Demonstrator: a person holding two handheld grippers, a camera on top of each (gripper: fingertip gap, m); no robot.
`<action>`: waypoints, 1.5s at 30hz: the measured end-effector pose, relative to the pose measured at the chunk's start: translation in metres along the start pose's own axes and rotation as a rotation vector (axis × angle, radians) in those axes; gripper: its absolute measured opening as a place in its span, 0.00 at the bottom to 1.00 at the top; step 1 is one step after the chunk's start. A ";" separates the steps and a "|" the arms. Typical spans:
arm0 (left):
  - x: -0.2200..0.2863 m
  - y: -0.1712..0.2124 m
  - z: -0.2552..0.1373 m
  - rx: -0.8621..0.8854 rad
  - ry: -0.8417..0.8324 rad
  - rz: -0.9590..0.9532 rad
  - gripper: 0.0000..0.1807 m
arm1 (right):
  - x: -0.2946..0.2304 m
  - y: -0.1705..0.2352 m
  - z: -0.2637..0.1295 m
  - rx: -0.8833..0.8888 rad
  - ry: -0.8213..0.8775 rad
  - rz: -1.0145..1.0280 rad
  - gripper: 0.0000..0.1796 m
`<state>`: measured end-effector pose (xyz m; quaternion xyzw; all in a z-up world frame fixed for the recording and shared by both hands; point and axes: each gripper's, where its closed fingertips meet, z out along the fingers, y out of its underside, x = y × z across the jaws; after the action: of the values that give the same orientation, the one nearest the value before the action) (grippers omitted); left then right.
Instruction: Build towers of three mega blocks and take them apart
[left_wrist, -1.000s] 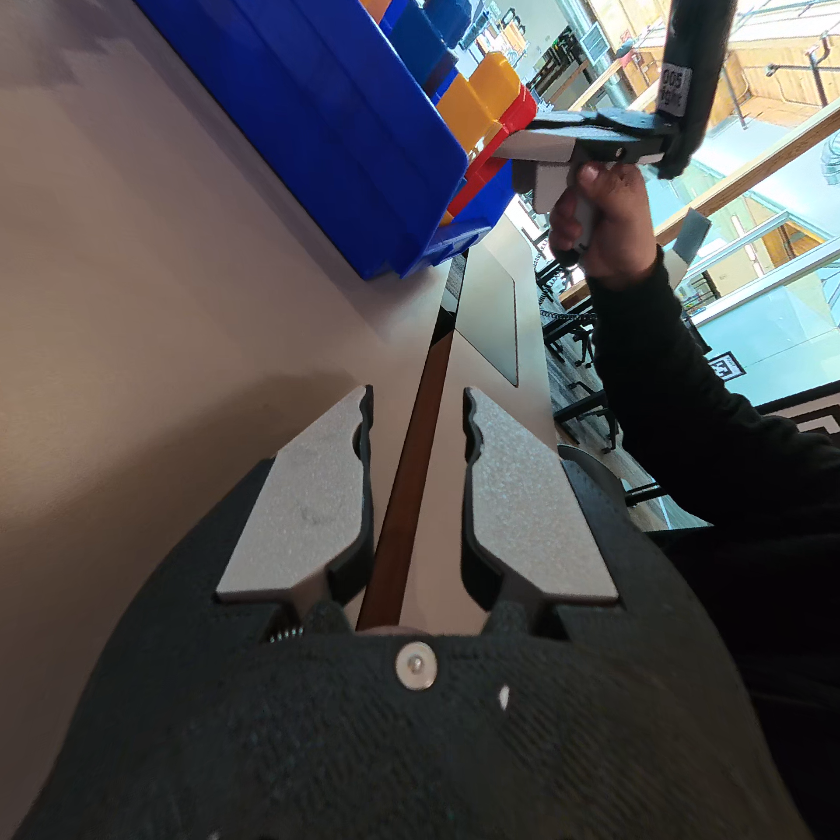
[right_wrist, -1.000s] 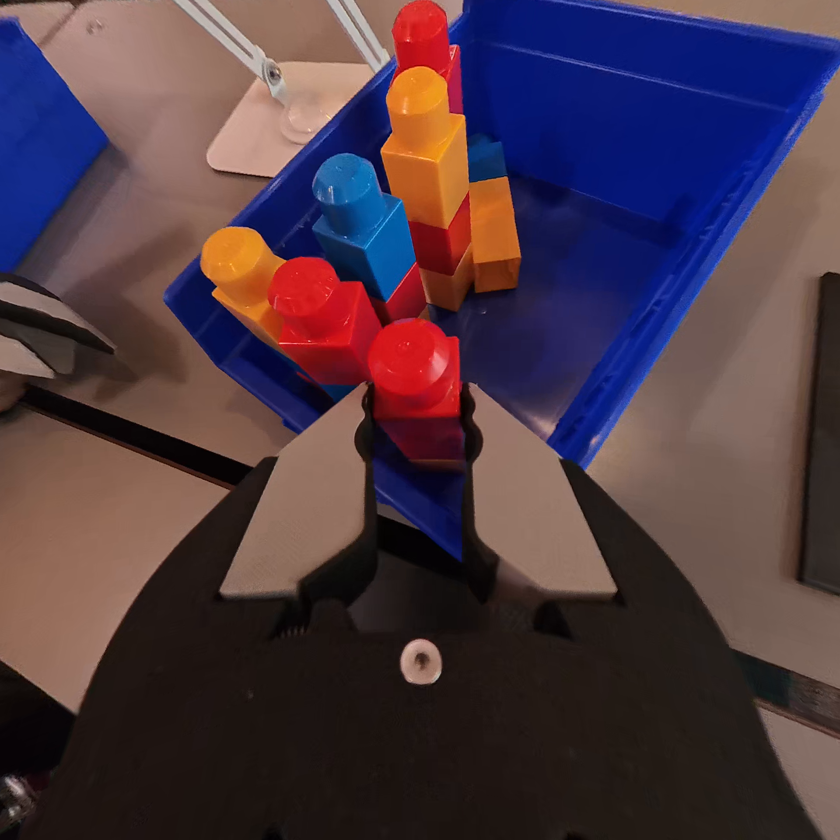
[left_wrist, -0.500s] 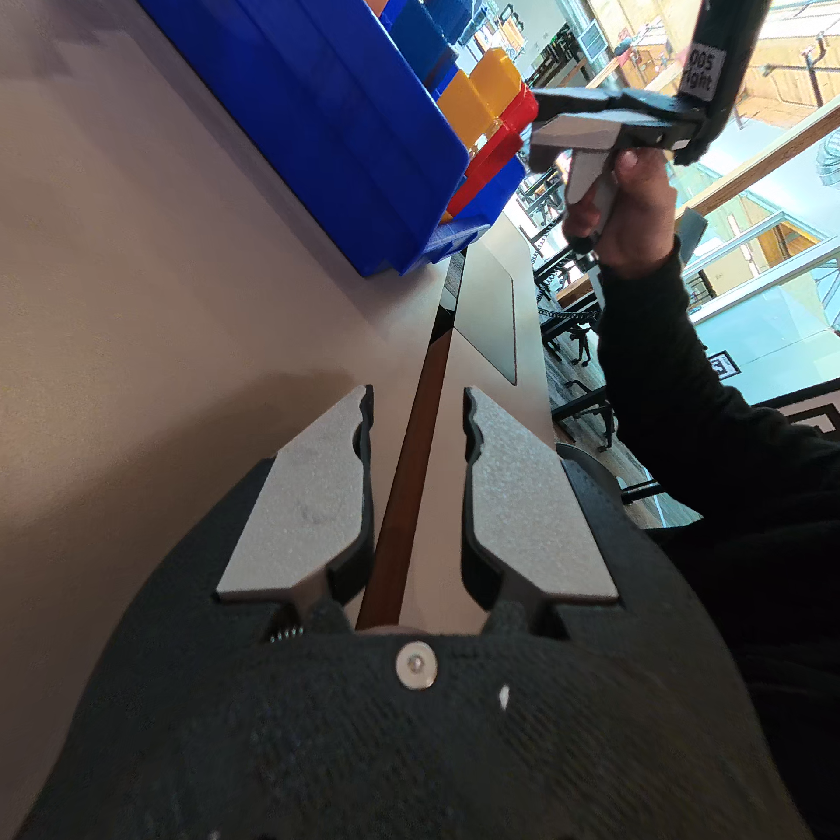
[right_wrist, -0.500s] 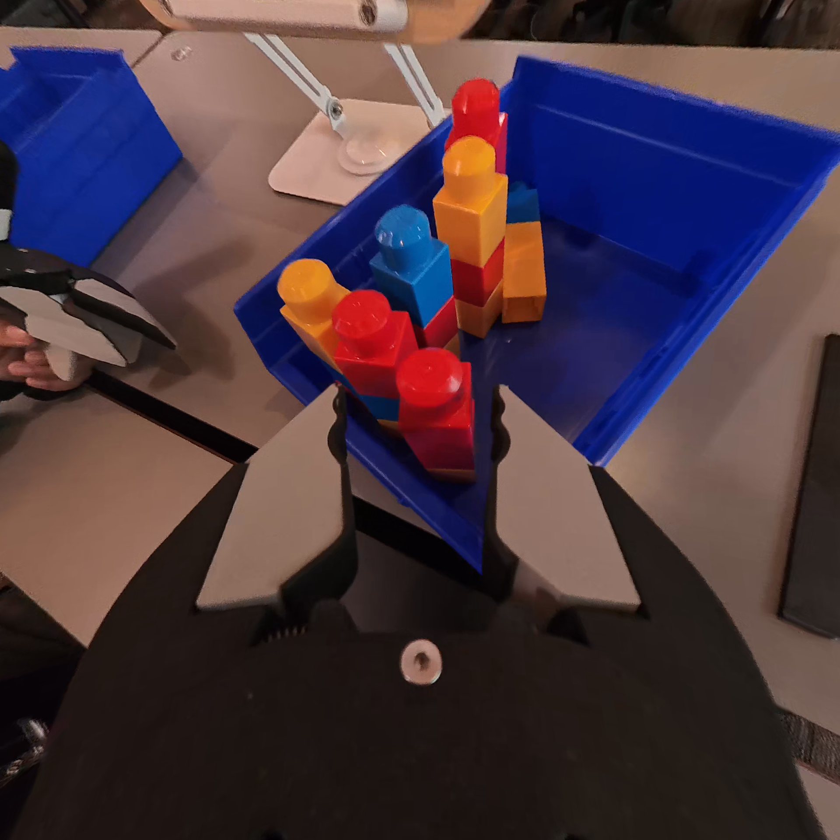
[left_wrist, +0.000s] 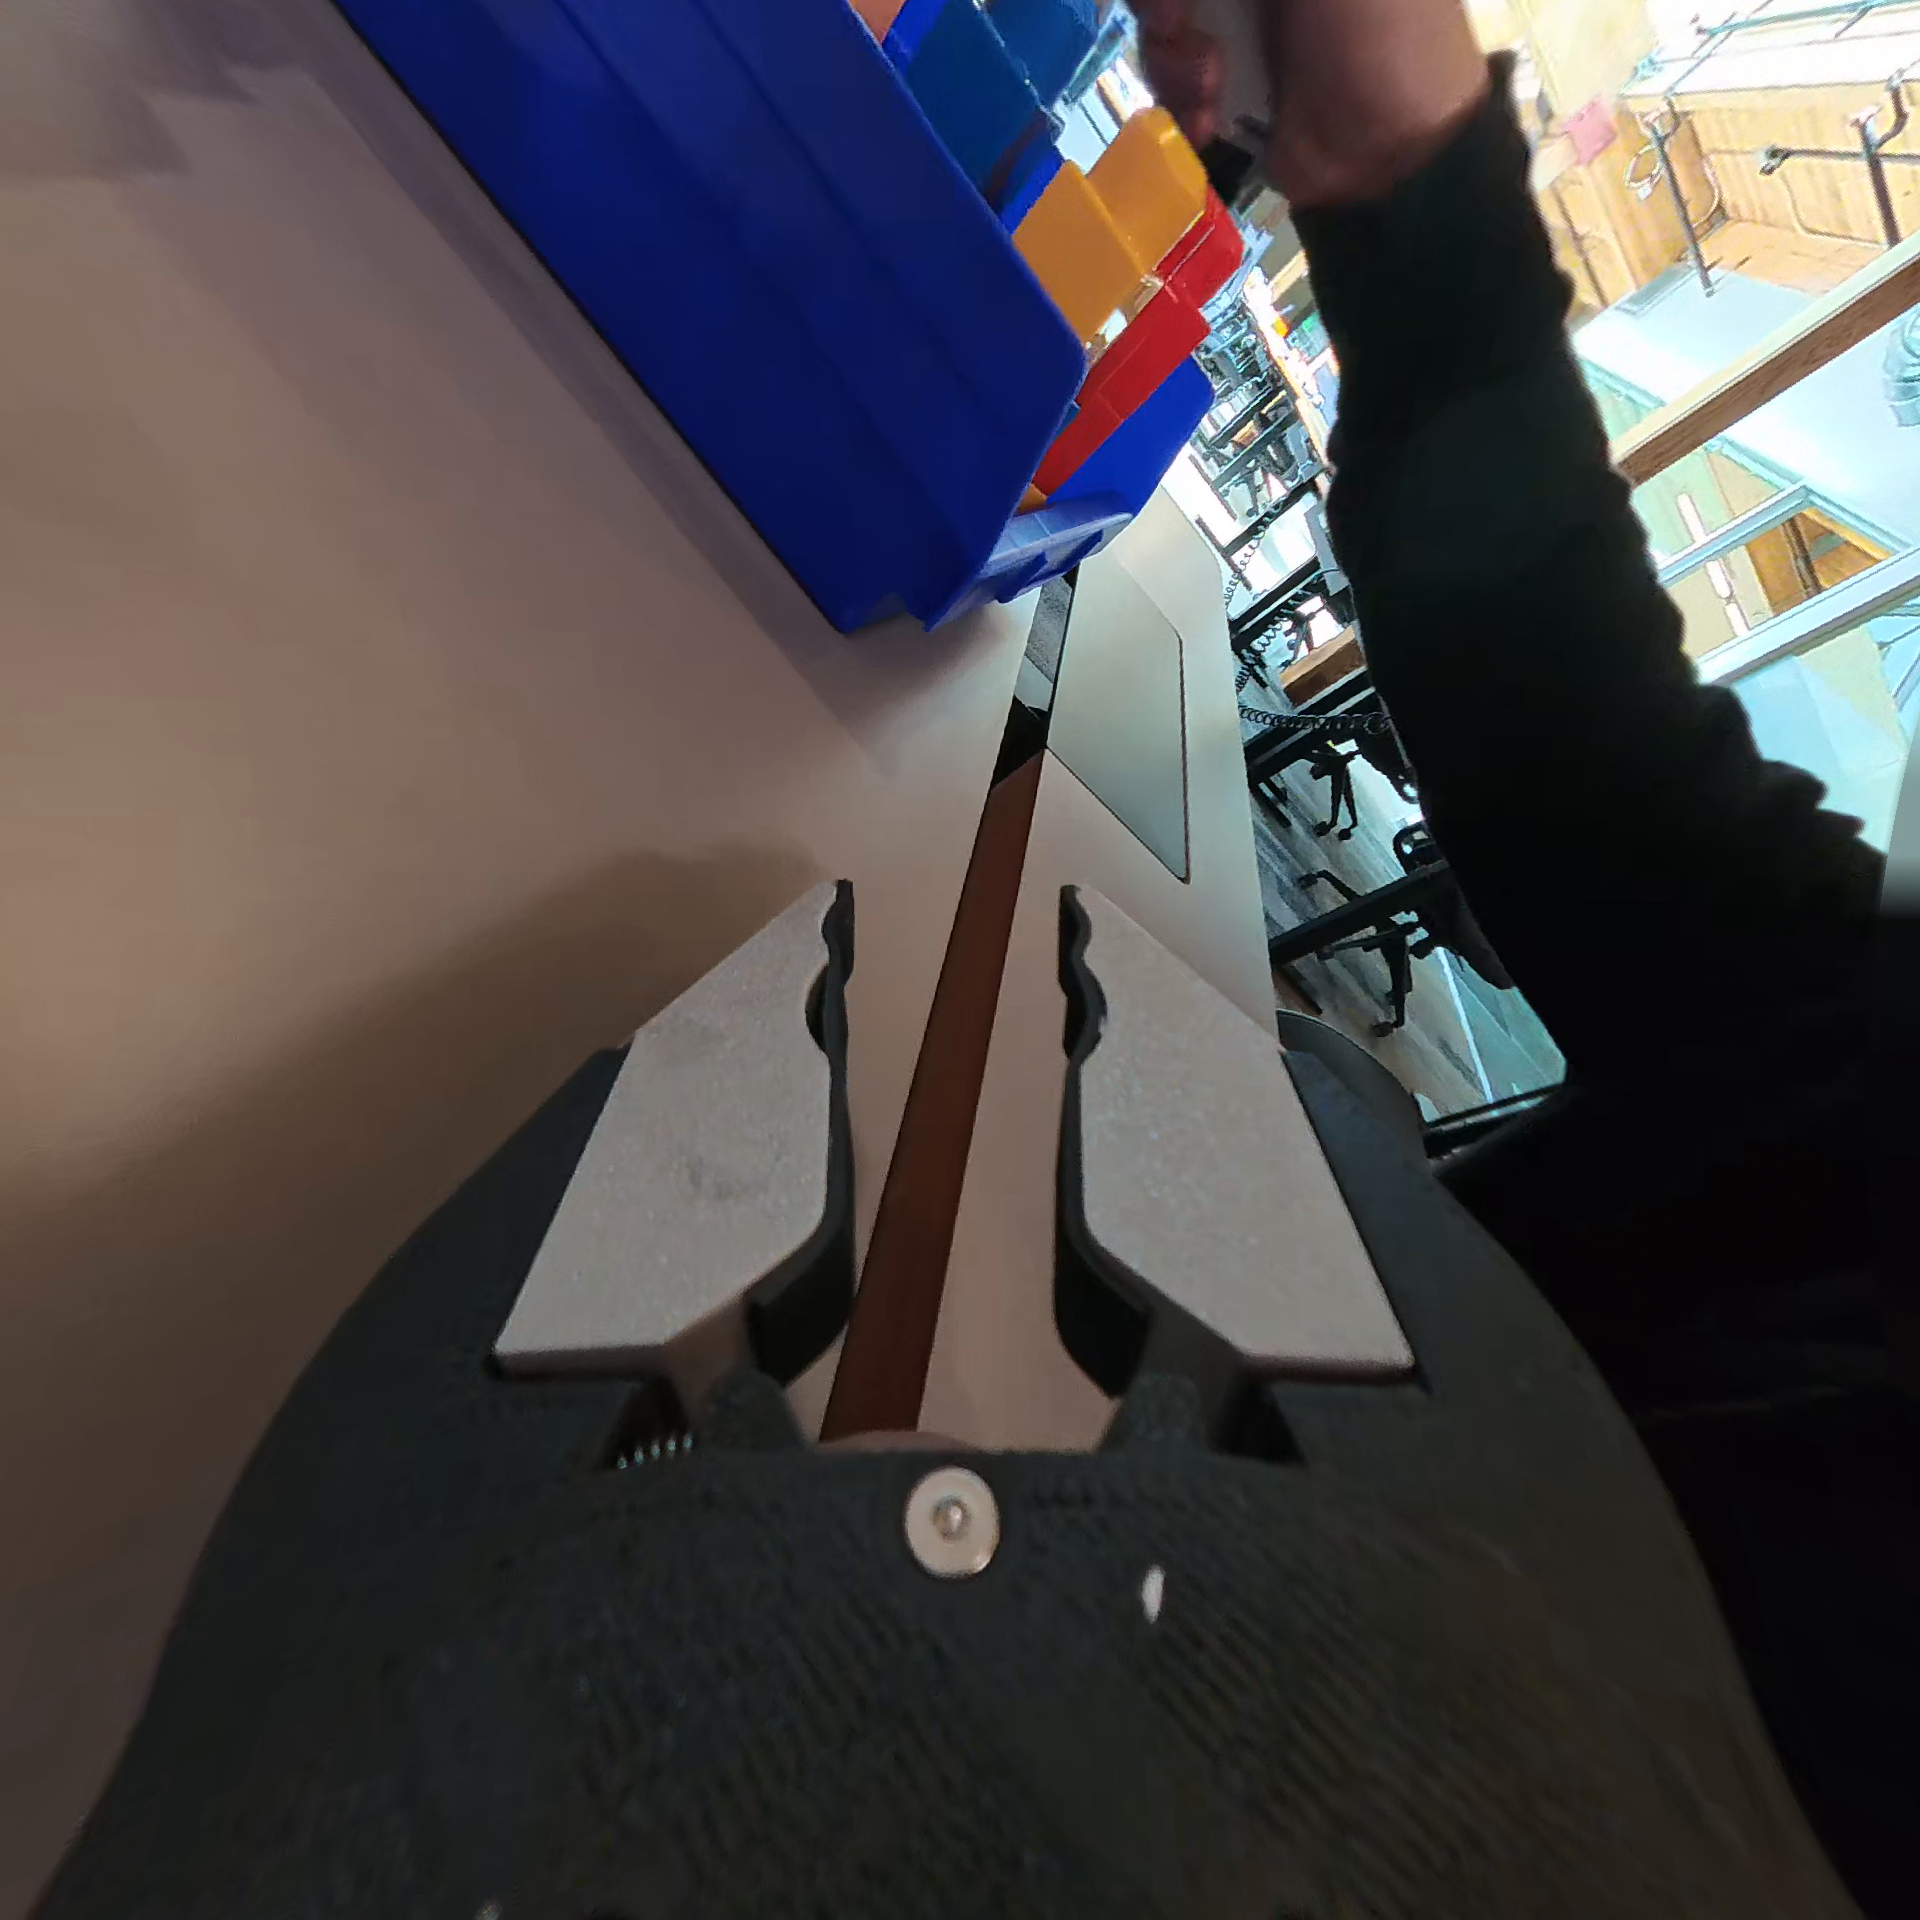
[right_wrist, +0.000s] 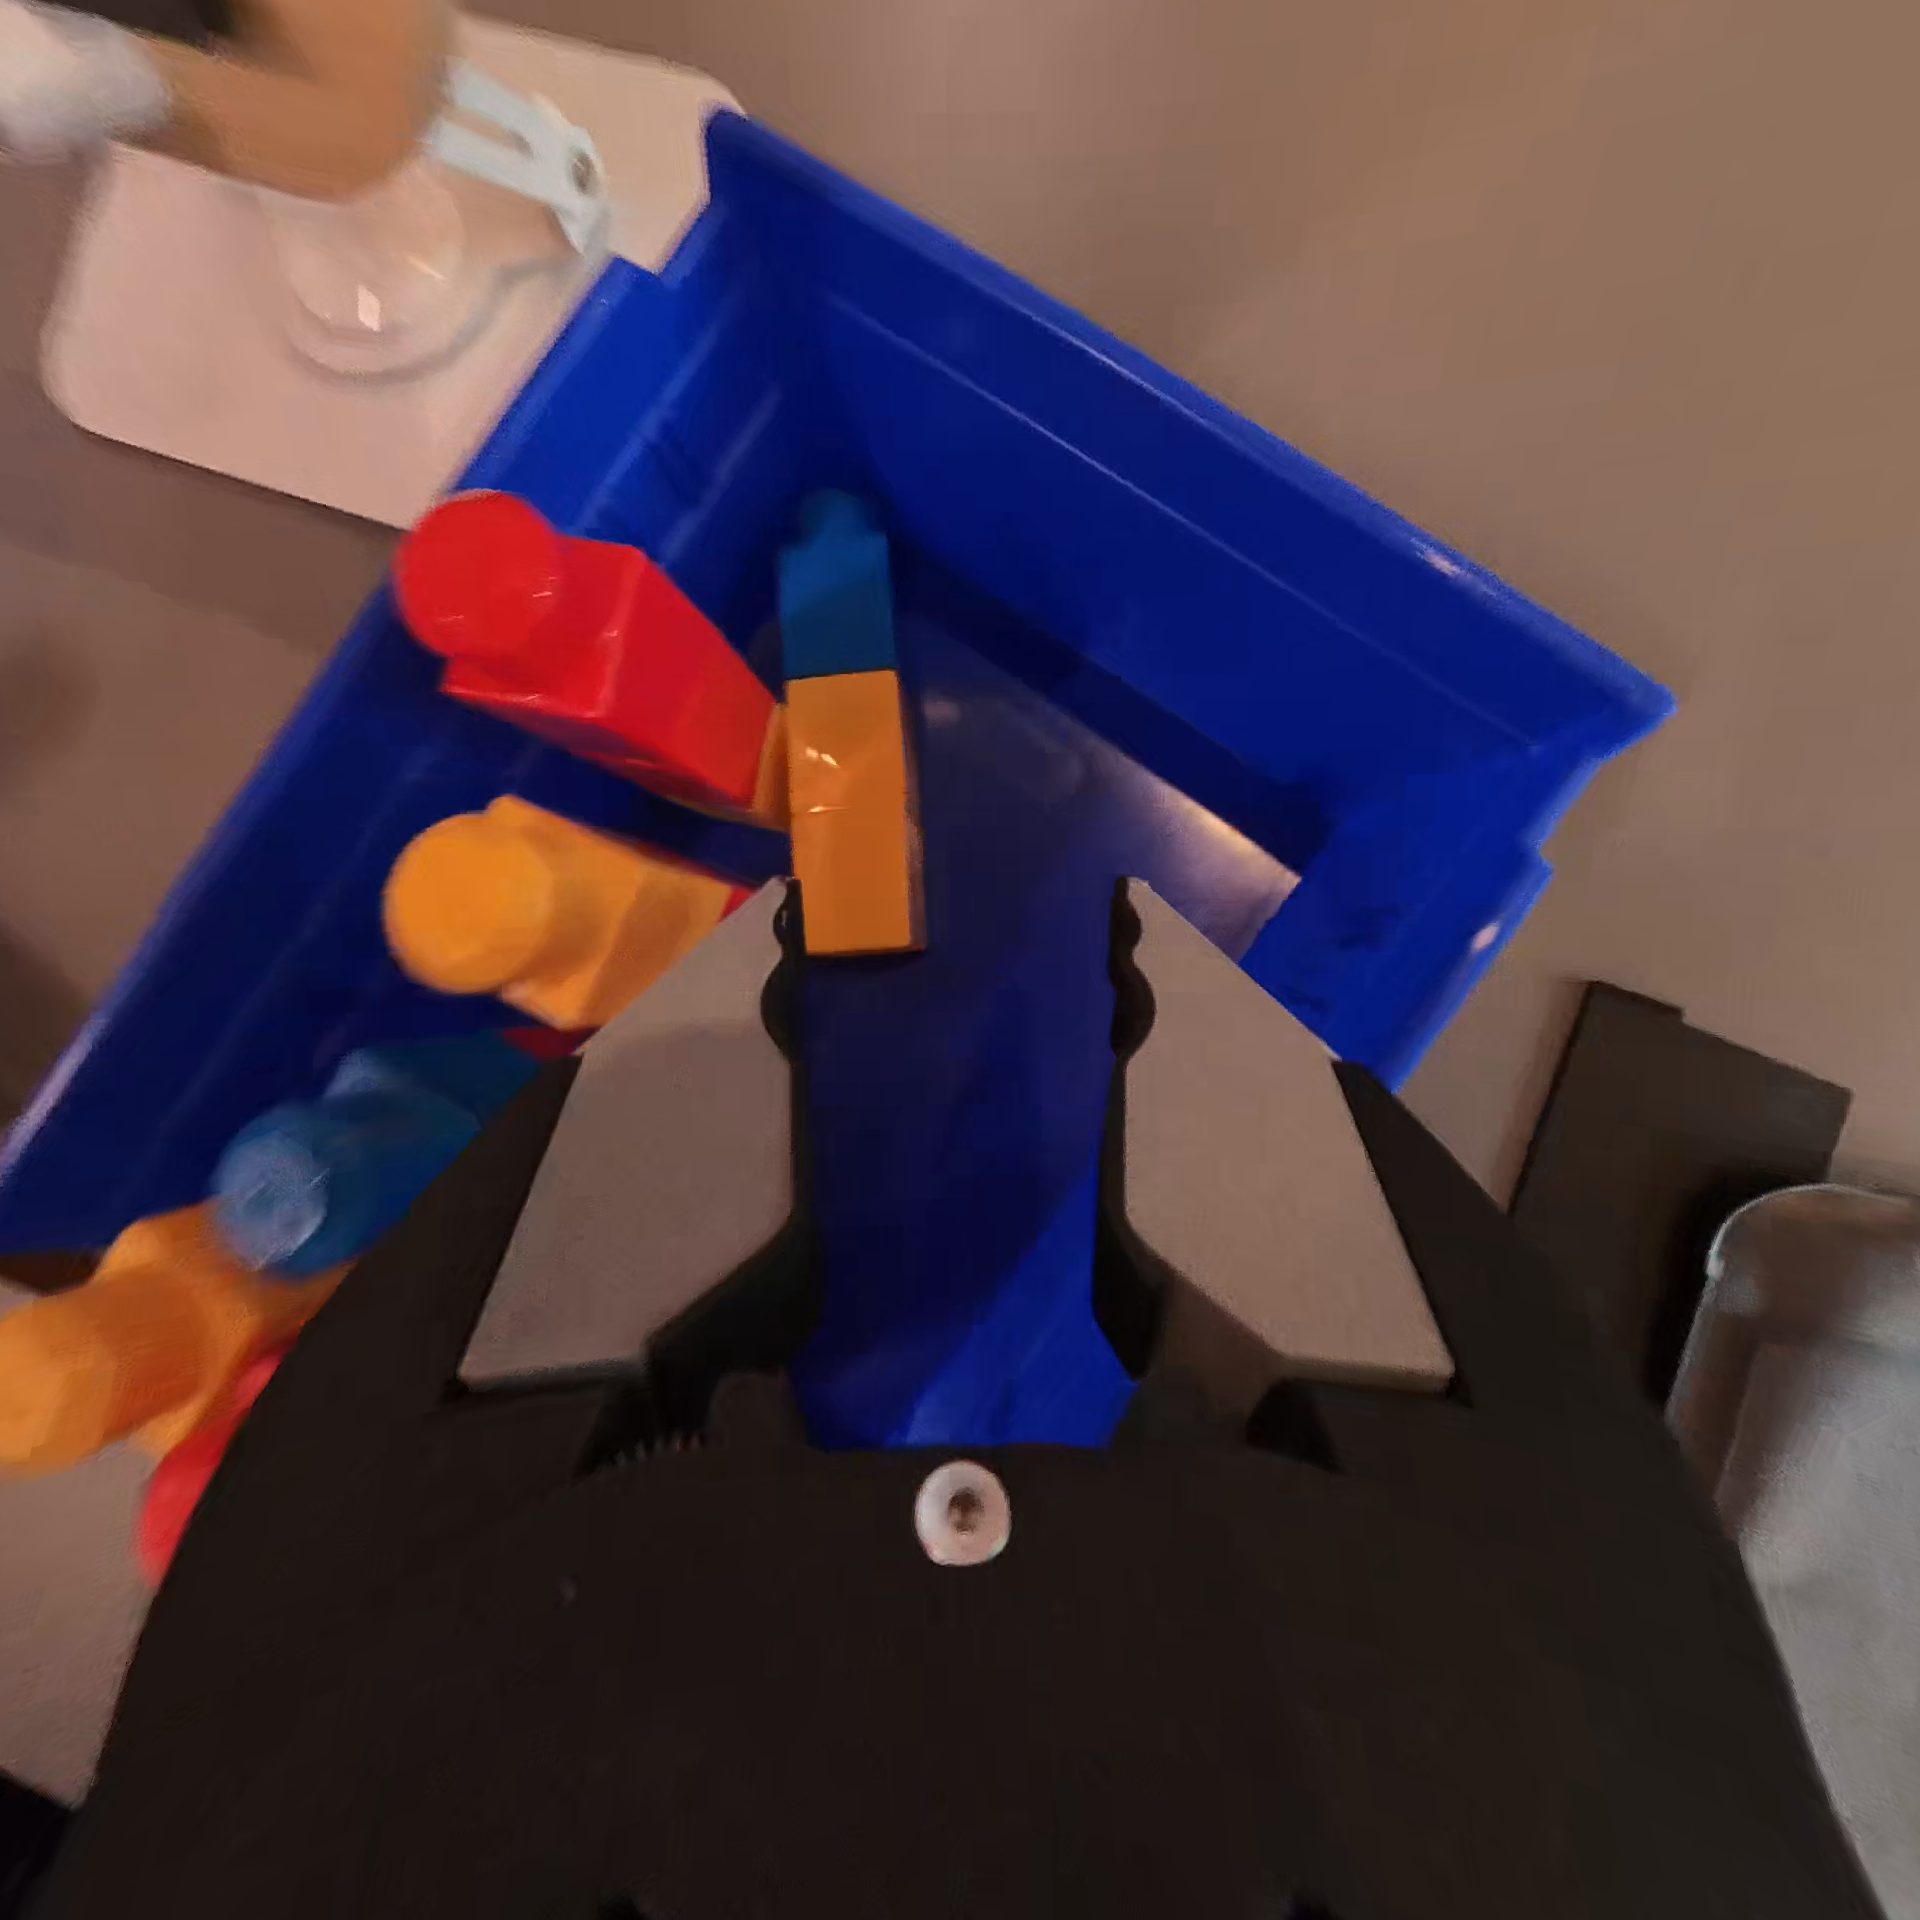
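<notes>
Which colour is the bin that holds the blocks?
Blue; the bin shows best in the right wrist view.

Towers (right_wrist: 582, 675) left; bin (right_wrist: 1195, 540) floor free

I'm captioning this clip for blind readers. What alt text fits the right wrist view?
The open right gripper hangs empty over a blue bin on a tan table. Red, orange and blue block towers stand along the bin's left side, and an orange and blue stack sits near the fingertips. The picture is blurred.
</notes>
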<state>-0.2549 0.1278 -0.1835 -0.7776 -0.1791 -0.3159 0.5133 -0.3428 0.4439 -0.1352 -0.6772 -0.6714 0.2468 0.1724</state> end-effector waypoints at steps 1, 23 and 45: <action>0.000 0.000 0.000 0.000 -0.003 0.002 0.21 | 0.005 0.000 0.015 -0.048 0.031 -0.014 0.32; 0.008 0.008 0.009 -0.051 0.023 0.024 0.21 | 0.006 0.037 0.082 -0.382 0.046 -0.062 0.20; 0.012 0.009 0.010 -0.055 0.041 0.022 0.21 | 0.008 0.048 0.077 -0.457 0.044 -0.043 0.19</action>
<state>-0.2379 0.1327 -0.1846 -0.7866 -0.1512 -0.3311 0.4988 -0.3465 0.4420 -0.2260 -0.6893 -0.7203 0.0697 0.0341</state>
